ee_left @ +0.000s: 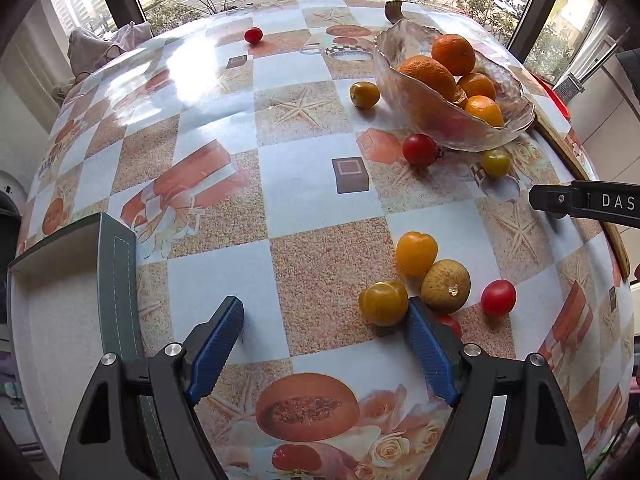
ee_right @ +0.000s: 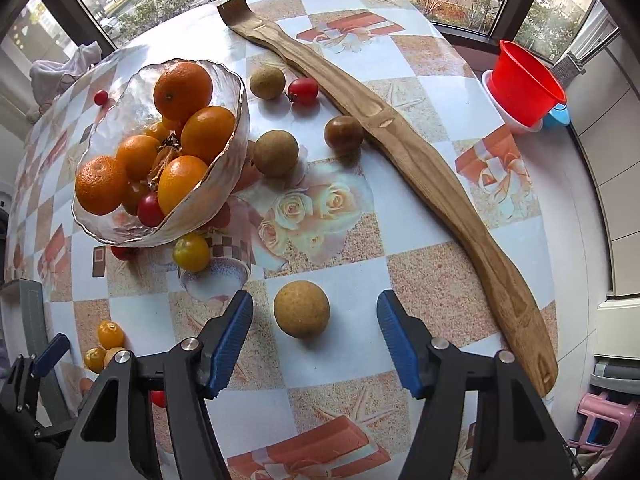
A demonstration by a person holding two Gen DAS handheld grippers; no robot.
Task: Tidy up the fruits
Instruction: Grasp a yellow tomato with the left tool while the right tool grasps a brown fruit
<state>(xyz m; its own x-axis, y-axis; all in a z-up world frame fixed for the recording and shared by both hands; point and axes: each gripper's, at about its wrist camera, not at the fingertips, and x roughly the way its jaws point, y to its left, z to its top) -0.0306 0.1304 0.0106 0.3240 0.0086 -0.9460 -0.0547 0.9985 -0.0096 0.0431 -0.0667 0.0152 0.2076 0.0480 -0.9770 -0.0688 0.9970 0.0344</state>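
Note:
A glass bowl (ee_left: 516, 118) (ee_right: 234, 136) holds several oranges (ee_right: 183, 90) and a red tomato (ee_right: 150, 210). My left gripper (ee_left: 326, 322) is open and empty over the tablecloth; its right finger stands beside a yellow tomato (ee_left: 383, 303). Near it lie another yellow tomato (ee_left: 416, 253), a tan longan (ee_left: 445, 286) and a red tomato (ee_left: 498, 297). My right gripper (ee_right: 315, 320) is open, with a tan longan (ee_right: 301, 309) lying on the table between its fingers, untouched. More longans (ee_right: 276, 153) (ee_right: 267, 83) and tomatoes (ee_right: 303, 90) (ee_right: 191, 253) lie around the bowl.
A long curved wooden tray (ee_right: 432, 184) runs along the table's right side. A red cup (ee_right: 524, 84) stands on the windowsill. A grey-green box (ee_left: 116, 272) sits at the table's left edge. A red tomato (ee_left: 253, 35) lies far back.

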